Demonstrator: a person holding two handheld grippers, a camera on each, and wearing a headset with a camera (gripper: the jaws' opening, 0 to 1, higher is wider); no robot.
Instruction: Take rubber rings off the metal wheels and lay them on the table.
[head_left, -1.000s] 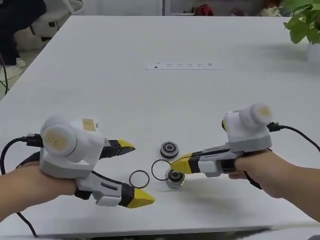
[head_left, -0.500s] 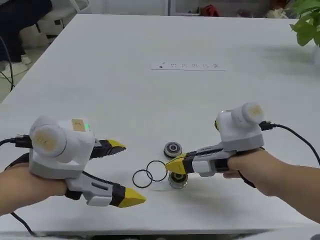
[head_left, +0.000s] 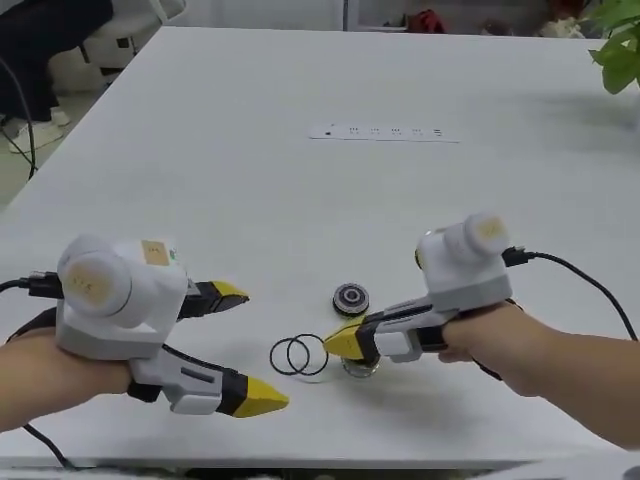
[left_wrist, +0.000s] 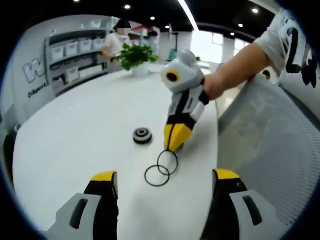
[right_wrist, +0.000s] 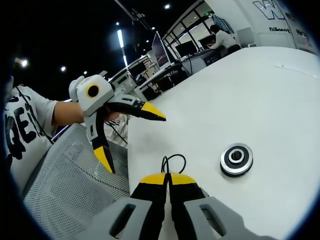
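The left gripper (head_left: 252, 347) had its jaws wide apart, holding nothing. The right gripper (head_left: 342, 343) had its jaws squeezed together. Two rubber rings (head_left: 298, 355) lay on the desk (head_left: 300, 200), just beside a metal wheel (head_left: 361, 366).

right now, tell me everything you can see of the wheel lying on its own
The wheel is a small round disc lying flat on the white table, with concentric dark and silvery, metal-looking bands around a dark centre. Nothing touches it: it lies just beyond the right gripper, apart from it.
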